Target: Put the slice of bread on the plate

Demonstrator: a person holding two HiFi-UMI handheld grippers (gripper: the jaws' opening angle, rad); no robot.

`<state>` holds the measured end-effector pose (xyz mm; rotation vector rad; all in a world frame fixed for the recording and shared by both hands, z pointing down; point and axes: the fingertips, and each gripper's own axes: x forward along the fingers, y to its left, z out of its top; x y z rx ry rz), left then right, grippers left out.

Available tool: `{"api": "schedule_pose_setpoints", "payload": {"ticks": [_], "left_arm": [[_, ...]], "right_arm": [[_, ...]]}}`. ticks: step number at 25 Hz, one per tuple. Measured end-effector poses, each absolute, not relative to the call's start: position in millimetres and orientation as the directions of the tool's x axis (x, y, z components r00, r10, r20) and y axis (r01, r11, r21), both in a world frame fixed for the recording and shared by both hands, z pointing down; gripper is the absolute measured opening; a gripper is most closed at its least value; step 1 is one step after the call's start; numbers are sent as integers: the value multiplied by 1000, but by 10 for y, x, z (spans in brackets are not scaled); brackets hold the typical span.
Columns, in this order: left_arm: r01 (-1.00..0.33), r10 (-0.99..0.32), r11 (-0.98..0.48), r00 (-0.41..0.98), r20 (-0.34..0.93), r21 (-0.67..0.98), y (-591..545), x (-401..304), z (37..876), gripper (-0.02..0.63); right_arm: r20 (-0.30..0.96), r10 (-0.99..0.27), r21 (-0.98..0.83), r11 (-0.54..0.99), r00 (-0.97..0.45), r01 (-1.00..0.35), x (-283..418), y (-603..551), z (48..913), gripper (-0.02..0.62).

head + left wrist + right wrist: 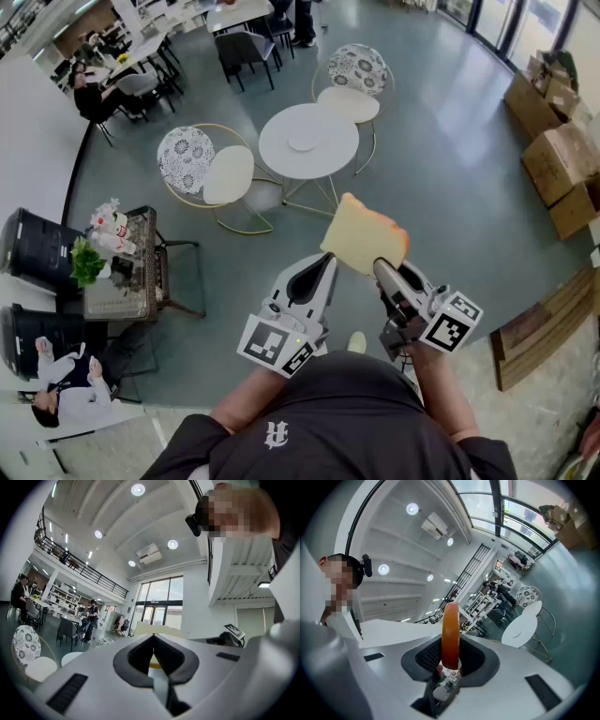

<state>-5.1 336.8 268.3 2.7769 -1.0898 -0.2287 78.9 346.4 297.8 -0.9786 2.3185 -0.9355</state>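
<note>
the right gripper holds the bread by its lower edge between narrow jaws. the left gripper has its jaws together, with nothing in them. such a small bite may let the slice tip or slip out before it reaches the plate, far ahead of the jaws.

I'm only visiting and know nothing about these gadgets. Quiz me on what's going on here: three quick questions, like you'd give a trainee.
1. Which hand's gripper clamps the bread? A) left B) right C) neither
2. True or false: the bread already lies on the plate.
3. Fill in: the left gripper holds ___.

Key
1. B: the right gripper is shut on the bread.
2. False: the bread is up in the air, and the plate sits bare on the round table.
3. Nothing: its jaws are shut and empty.
</note>
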Motion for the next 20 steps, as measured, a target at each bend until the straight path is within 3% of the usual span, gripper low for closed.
{"api": "schedule_pose_setpoints", "payload": {"ticks": [20], "left_arm": [[-677, -698, -712, 710, -88, 188, 3368, -71, 2659, 6]], "right_arm": [[-163, -725, -742, 537, -669, -402, 760, 3453, 2924, 94]]}}
